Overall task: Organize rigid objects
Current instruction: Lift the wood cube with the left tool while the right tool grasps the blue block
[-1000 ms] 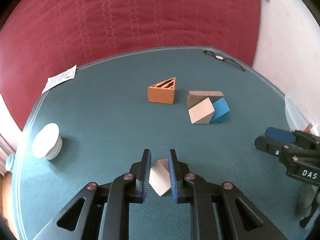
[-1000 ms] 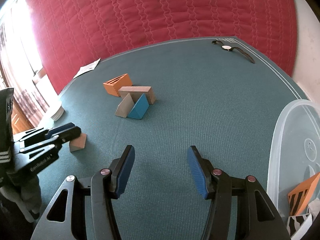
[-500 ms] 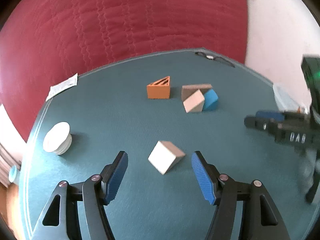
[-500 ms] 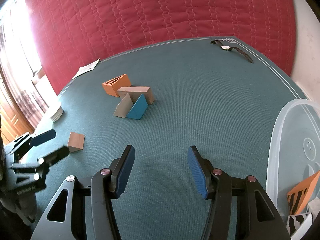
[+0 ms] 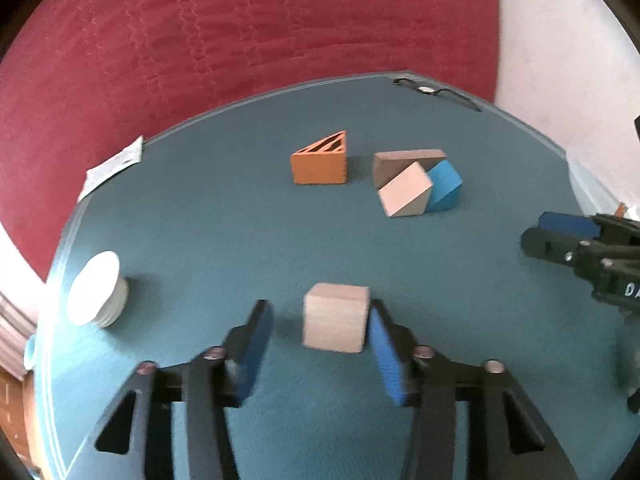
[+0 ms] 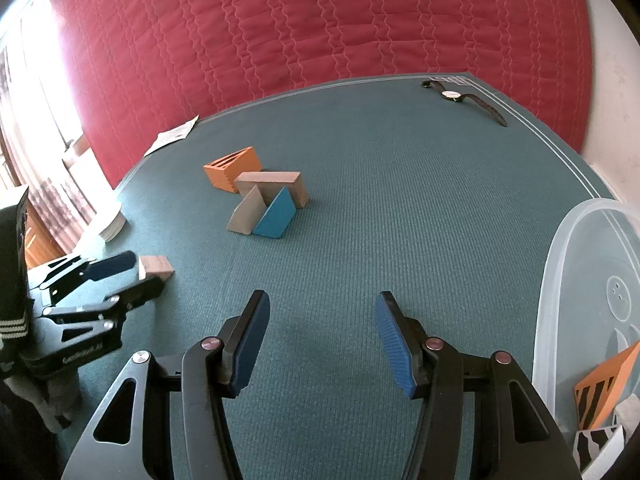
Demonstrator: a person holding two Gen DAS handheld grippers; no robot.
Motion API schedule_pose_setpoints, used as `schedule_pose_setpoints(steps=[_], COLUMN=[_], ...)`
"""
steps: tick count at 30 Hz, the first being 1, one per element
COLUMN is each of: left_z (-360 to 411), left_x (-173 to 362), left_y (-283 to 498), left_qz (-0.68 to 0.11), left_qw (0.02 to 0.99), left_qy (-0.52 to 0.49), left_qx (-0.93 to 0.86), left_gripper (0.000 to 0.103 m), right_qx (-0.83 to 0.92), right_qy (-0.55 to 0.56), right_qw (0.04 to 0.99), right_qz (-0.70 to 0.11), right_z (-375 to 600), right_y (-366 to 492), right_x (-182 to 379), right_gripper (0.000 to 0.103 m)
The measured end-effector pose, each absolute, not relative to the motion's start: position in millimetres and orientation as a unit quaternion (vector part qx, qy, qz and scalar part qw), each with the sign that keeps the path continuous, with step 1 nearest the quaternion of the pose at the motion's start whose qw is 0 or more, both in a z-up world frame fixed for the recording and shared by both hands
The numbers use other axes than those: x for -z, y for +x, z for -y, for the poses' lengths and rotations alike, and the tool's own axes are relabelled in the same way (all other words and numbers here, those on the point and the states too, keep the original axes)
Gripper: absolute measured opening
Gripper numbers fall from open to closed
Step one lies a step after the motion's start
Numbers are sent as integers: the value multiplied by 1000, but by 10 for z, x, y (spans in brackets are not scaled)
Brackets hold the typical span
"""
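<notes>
A pale wooden block (image 5: pixel 335 317) lies on the teal table mat between the open fingers of my left gripper (image 5: pixel 320 322); its right side is close to the right finger. It also shows in the right wrist view (image 6: pixel 155 267). Farther back sit an orange wedge (image 5: pixel 320 165) and a cluster of a brown block (image 5: pixel 404 159), a pale block (image 5: pixel 405 195) and a blue wedge (image 5: pixel 443 186). My right gripper (image 6: pixel 322 332) is open and empty above the mat.
A clear plastic tub (image 6: pixel 568 280) with an orange striped block (image 6: pixel 604 384) stands at the right. A stack of white discs (image 5: pixel 96 300), a paper slip (image 5: pixel 112 168) and a wristwatch (image 6: pixel 460 98) lie near the mat's edges. A red quilt hangs behind.
My left gripper let go of the pale block, drew back open, then moved forward around it again. The block now lies flat, turned from before. The right gripper has stayed still.
</notes>
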State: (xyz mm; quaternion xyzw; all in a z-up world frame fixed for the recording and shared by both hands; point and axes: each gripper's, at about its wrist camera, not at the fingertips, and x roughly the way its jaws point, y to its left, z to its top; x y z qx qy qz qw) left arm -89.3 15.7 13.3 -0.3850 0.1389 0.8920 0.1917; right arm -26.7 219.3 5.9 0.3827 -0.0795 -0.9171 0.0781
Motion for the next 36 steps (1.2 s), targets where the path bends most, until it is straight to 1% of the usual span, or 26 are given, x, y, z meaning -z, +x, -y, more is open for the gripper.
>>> schedule_pose_setpoints(steps=[1,2,3,8,14,19,30,32,36], left_z=[-175,-191,-205,-187,-93,-59,36,76,116], left_x=[-133,-134,-132,-131,-181,-188,-181,-167,-158], left_y=[-890,-884,-875,-852,-816,-808,-853,-881,-897], left_qz=[-139,-140,-141,-131,-104,-95,-75,-67,-55], left_qw=[197,201,202,202,185,177,159,151,141], left_qy=[-384,-384,-383,-383,-377,-379,-387,-394,-399], left_qx=[-891,-890,-890,-892,-902,-903,-905,-904,-905], left_gripper=[37,33,32,32,32,32,32,32,32], right_qx=[917,917,917,916,913,915,903,901,890], right_qy=[383,383,384,389,396,393,393,393,394], right_qw=[78,79,79,75,75,74,146,159,217], right_qz=[79,78,76,59,66,53,93,91,77], right_z=[-2188,-2187,-2184,-2121,-2022,-1918,-1845,-1815,-1673], right_y=[-266,-268,-271,-303,-468,-659,-1039,-1050,-999], right_x=[-60,-58,-55,-59,-82,-93,-96,-101,-114], right_gripper=[57,58,59,59,59,59,59,59,60])
